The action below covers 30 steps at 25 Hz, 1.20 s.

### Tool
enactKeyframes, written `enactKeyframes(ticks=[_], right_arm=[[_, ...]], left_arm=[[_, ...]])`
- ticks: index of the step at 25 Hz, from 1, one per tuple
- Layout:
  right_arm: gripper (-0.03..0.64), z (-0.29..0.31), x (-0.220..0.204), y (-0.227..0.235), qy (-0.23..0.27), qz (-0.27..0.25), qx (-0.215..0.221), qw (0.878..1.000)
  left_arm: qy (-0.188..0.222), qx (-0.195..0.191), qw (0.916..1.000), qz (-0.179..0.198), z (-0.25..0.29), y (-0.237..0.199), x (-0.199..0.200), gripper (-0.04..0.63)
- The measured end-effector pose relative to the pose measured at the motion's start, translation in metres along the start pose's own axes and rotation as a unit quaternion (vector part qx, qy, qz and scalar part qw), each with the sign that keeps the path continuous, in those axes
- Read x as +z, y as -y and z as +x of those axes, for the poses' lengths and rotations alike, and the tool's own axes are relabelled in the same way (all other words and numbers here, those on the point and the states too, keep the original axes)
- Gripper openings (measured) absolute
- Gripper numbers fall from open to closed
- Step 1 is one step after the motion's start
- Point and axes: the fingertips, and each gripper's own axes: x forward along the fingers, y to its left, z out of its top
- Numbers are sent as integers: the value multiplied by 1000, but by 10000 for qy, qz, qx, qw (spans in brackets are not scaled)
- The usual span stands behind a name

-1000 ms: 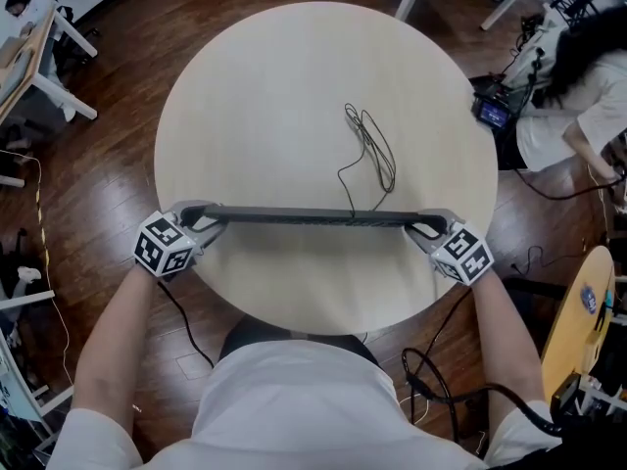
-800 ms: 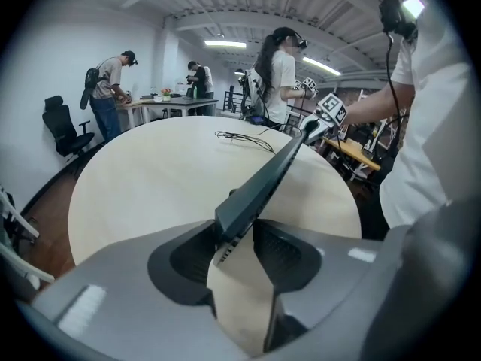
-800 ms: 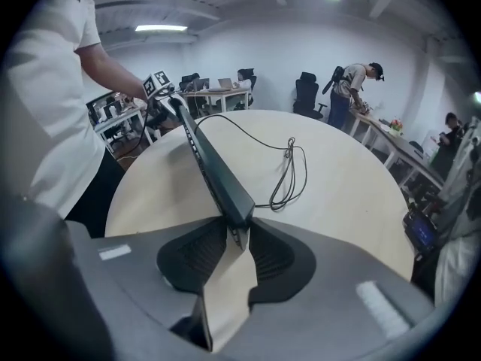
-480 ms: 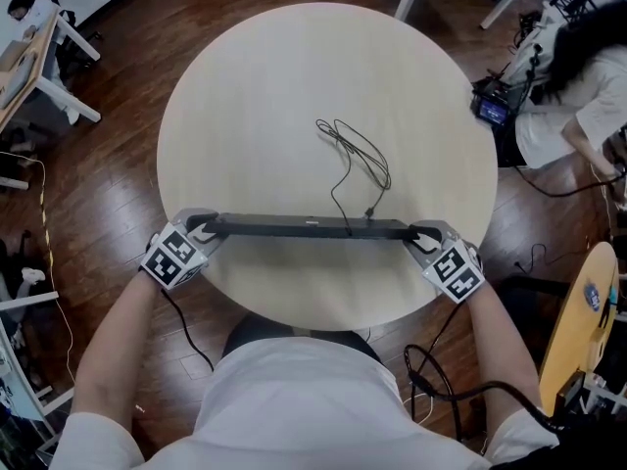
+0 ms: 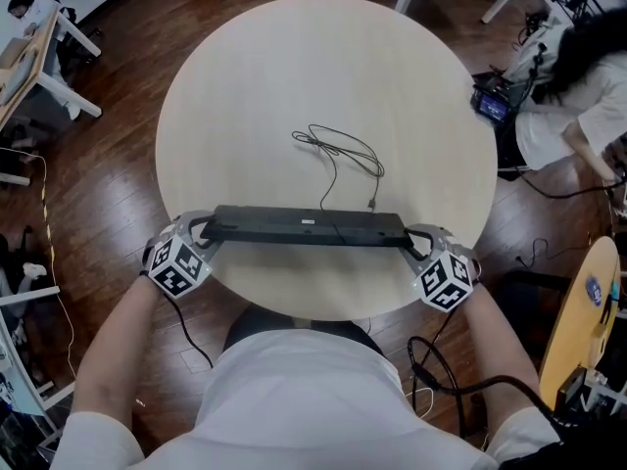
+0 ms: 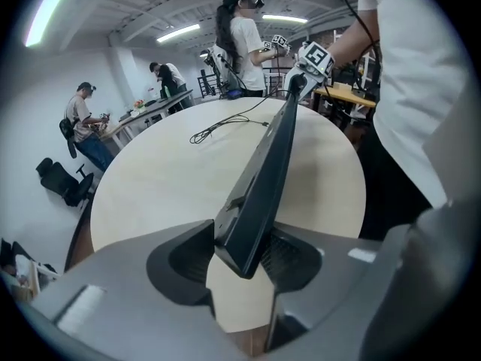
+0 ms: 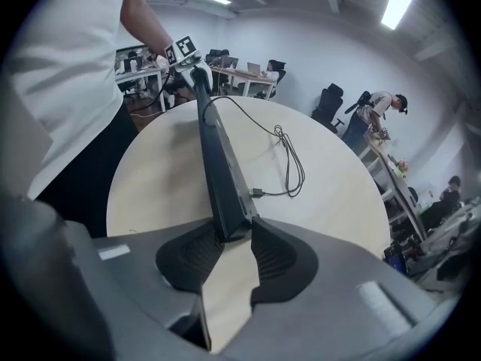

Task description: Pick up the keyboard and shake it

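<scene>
A long black keyboard [image 5: 309, 226] spans the near edge of the round table [image 5: 255, 86], tilted so one broad face shows. My left gripper [image 5: 201, 231] is shut on its left end and my right gripper [image 5: 416, 238] on its right end. In the left gripper view the keyboard [image 6: 267, 164] runs away from my left gripper [image 6: 240, 258], its end wedged between the pads. The right gripper view has the keyboard [image 7: 218, 156] end pinched at the tips of my right gripper [image 7: 233, 239], whose jaws are opening. Its black cable [image 5: 338, 155] lies looped on the table.
Dark wood floor surrounds the table. A person sits at the right [image 5: 578, 76] by a small screen [image 5: 492, 111]. A white desk [image 5: 39, 57] stands at the left and a round yellow stool [image 5: 578, 311] at the right. Several people work at desks [image 6: 90, 126] in the background.
The keyboard has come nearer to the person and turned from edge-on to show a broader face. Both grippers moved with it. The cable loop has shifted left on the table.
</scene>
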Motion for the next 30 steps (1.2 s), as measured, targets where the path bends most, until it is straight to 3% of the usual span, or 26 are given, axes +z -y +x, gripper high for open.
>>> enactKeyframes(ticks=[5, 15, 25, 28, 30], right_arm=[[135, 3, -3, -14, -169, -491, 77, 9986], [174, 14, -11, -34, -429, -1068, 86, 9933], [216, 27, -21, -55, -649, -1235, 327, 9897], [206, 33, -23, -63, -696, -1287, 502, 9880], [155, 38, -19, -68, -676, -1328, 619, 9869]], left_arm=[[-340, 41, 9978, 569, 2, 9, -10, 166], [-886, 192, 9883, 1222, 10, 23, -25, 213], [-1338, -18, 9807, 1423, 20, 40, -41, 281], [-1486, -230, 9785, 1414, 26, 47, -47, 293], [-1562, -368, 9773, 1383, 29, 48, -49, 272]])
